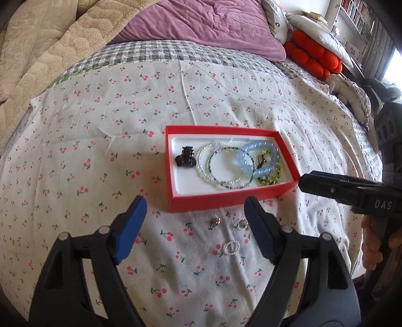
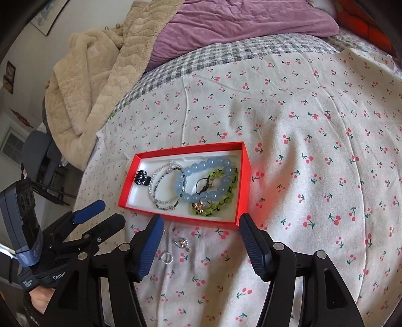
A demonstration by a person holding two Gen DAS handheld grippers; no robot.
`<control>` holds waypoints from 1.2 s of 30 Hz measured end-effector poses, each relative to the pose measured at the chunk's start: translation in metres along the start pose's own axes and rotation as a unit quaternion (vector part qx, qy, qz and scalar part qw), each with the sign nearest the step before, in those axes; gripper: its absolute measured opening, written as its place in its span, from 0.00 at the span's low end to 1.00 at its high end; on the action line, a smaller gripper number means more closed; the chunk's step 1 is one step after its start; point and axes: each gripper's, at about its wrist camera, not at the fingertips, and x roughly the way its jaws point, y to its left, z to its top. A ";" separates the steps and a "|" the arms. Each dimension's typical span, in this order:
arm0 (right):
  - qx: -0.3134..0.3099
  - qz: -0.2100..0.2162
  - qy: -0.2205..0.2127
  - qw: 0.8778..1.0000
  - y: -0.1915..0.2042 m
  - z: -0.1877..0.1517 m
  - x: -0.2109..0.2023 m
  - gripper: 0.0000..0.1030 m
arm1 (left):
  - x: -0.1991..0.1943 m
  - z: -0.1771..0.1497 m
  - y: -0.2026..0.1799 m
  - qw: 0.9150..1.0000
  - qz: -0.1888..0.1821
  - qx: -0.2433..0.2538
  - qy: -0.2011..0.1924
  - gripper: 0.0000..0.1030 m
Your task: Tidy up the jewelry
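A red box [image 1: 226,201] [image 2: 241,186] with a white lining lies on the cherry-print sheet. It holds a black hair claw [image 1: 184,158] [image 2: 141,177], thin beaded bracelets [image 1: 221,167] [image 2: 163,187], a blue bead bracelet [image 1: 258,161] [image 2: 201,176] and a green one [image 1: 270,176] [image 2: 226,198]. Three small rings lie on the sheet before the box: a gold one [image 1: 215,221], a silver one [image 1: 242,224] [image 2: 183,244] and a pearl one [image 1: 230,247] [image 2: 166,257]. My left gripper [image 1: 196,223] [image 2: 111,210] stands open above them, holding nothing. My right gripper [image 2: 198,241] [image 1: 305,182] is open too, at the box's near right corner.
A beige blanket [image 1: 37,50] [image 2: 100,75] and a purple cover [image 1: 201,22] [image 2: 238,22] lie heaped at the head of the bed. Red cushions [image 1: 314,57] sit at the far right. A person's hand [image 1: 374,246] holds the right gripper's handle.
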 end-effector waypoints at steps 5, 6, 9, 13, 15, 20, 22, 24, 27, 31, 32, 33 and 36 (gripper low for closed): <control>-0.015 -0.016 0.009 1.000 -0.002 -0.016 -0.001 0.67 | 0.001 -0.020 0.005 1.000 0.017 0.012 0.019 0.78; -0.017 -0.018 0.010 1.000 -0.002 -0.019 -0.002 0.67 | 0.001 -0.023 0.006 0.999 0.022 0.015 0.022 0.78; -0.021 -0.026 0.011 0.999 -0.004 -0.027 -0.004 0.68 | 0.000 -0.033 0.010 0.999 0.029 0.024 0.028 0.78; -0.028 -0.039 0.011 0.999 -0.006 -0.034 -0.005 0.68 | -0.002 -0.044 0.014 0.998 0.038 0.032 0.033 0.79; -0.030 -0.044 0.012 0.998 -0.007 -0.038 -0.004 0.68 | -0.002 -0.049 0.015 0.998 0.042 0.036 0.034 0.79; -0.043 -0.053 0.014 0.998 -0.004 -0.046 0.002 0.68 | 0.005 -0.057 0.017 0.997 0.049 0.045 0.044 0.79; -0.055 -0.056 0.013 0.997 -0.001 -0.050 0.006 0.68 | 0.008 -0.060 0.017 0.996 0.052 0.053 0.045 0.79; -0.070 -0.060 0.011 0.996 0.003 -0.053 0.010 0.68 | 0.010 -0.062 0.016 0.996 0.056 0.064 0.040 0.79; -0.097 -0.059 0.006 0.993 0.011 -0.057 0.018 0.68 | 0.014 -0.063 0.013 0.995 0.052 0.080 0.026 0.79; -0.142 -0.058 -0.009 0.988 0.022 -0.063 0.031 0.67 | 0.020 -0.062 0.005 0.994 0.032 0.107 0.009 0.78; -0.156 -0.057 -0.013 0.986 0.025 -0.064 0.034 0.67 | 0.022 -0.061 0.003 0.993 0.024 0.112 0.005 0.76; -0.170 -0.057 -0.018 0.984 0.028 -0.065 0.037 0.66 | 0.025 -0.060 0.002 0.993 0.018 0.115 0.003 0.73; -0.210 -0.052 -0.026 0.976 0.034 -0.067 0.047 0.52 | 0.035 -0.057 -0.002 0.992 -0.001 0.122 0.005 0.58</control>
